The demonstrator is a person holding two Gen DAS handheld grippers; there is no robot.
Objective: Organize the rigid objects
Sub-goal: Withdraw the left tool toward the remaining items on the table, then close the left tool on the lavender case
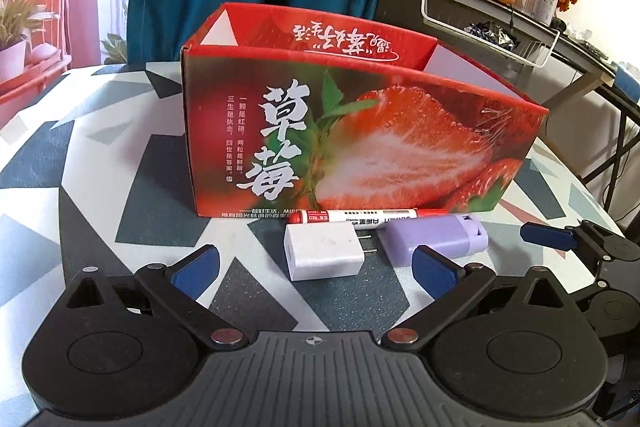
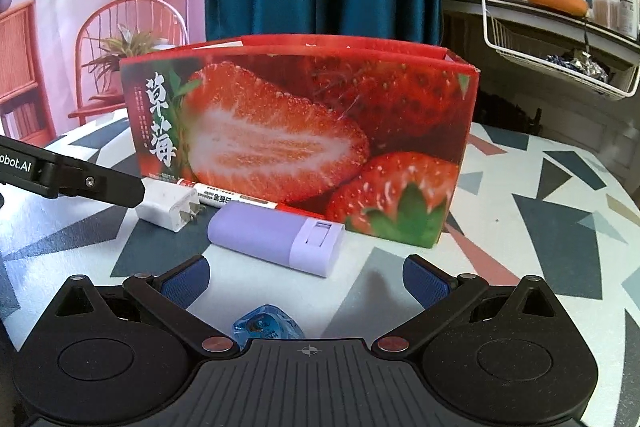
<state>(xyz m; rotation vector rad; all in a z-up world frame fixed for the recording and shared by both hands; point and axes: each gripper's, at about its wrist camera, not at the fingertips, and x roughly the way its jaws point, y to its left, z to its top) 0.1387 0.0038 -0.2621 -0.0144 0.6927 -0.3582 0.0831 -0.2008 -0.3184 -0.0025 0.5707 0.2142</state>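
Looking forward from the left wrist, the left gripper (image 1: 316,269) sits low and level over the round table with a geometric grey, white and teal pattern (image 1: 100,163), its two blue-padded fingers (image 1: 196,269) spread wide and holding nothing. Between the fingertips, just ahead, lies the white plastic plug-in charger block (image 1: 323,254), its metal prongs pointing toward the right finger. Ahead of that finger and touching nothing of the tool lies the lilac plastic rectangular case with a sliding end (image 1: 434,235). Beyond both, a red-capped whiteboard marker with a white barrel (image 1: 348,217) lies along the foot of the open-topped red cardboard box printed with strawberries (image 1: 360,135), which stands upright straight ahead. Far to the right, part of the right gripper (image 1: 548,237) shows at the same low height.

From the right wrist, the right gripper (image 2: 306,279) likewise hovers low and level, jaws wide apart and empty. The lilac case (image 2: 276,233) lies just ahead, nearer the left finger (image 2: 186,281). The charger block (image 2: 166,207) is farther ahead to the left, with the left gripper's black finger (image 2: 100,187) reaching to it. The marker (image 2: 228,199) rests against the box (image 2: 304,139) ahead. A small clear blue plastic object (image 2: 266,325) lies close under the tool, between the finger bases; what it is cannot be told.
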